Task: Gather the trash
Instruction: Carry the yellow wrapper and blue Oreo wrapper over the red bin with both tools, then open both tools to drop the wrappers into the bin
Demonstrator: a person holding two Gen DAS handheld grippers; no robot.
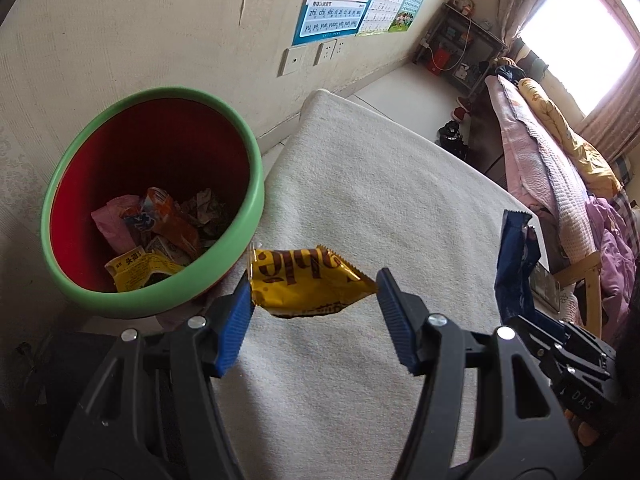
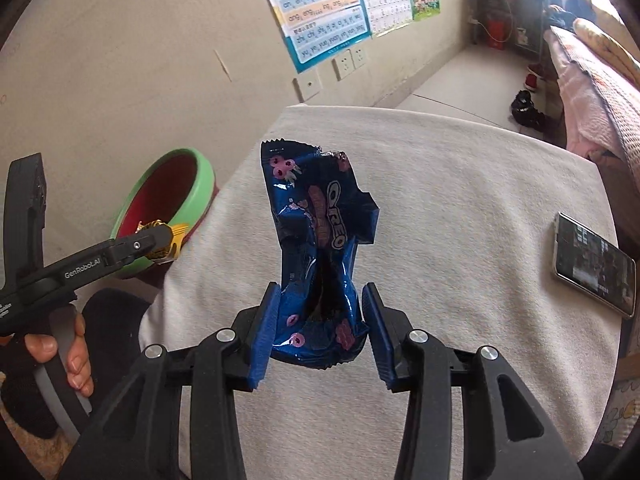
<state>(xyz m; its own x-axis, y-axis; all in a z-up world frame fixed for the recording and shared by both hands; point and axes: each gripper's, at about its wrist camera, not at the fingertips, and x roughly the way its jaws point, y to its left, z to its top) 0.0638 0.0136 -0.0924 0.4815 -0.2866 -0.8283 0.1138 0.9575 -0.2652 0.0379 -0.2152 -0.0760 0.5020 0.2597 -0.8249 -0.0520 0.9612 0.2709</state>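
Left wrist view: the left tool [image 1: 314, 300] is clamped on a crinkly yellow foil snack wrapper [image 1: 308, 282] mid-frame, right beside the green-rimmed red plastic bin [image 1: 154, 200] at left, probably lined up for the drop. Right wrist view: the right tool [image 2: 320, 334] pinches a crumpled blue Oreo wrapper [image 2: 316, 240] upright at centre above the white-cloth desk [image 2: 460, 208], I guess waiting its turn.
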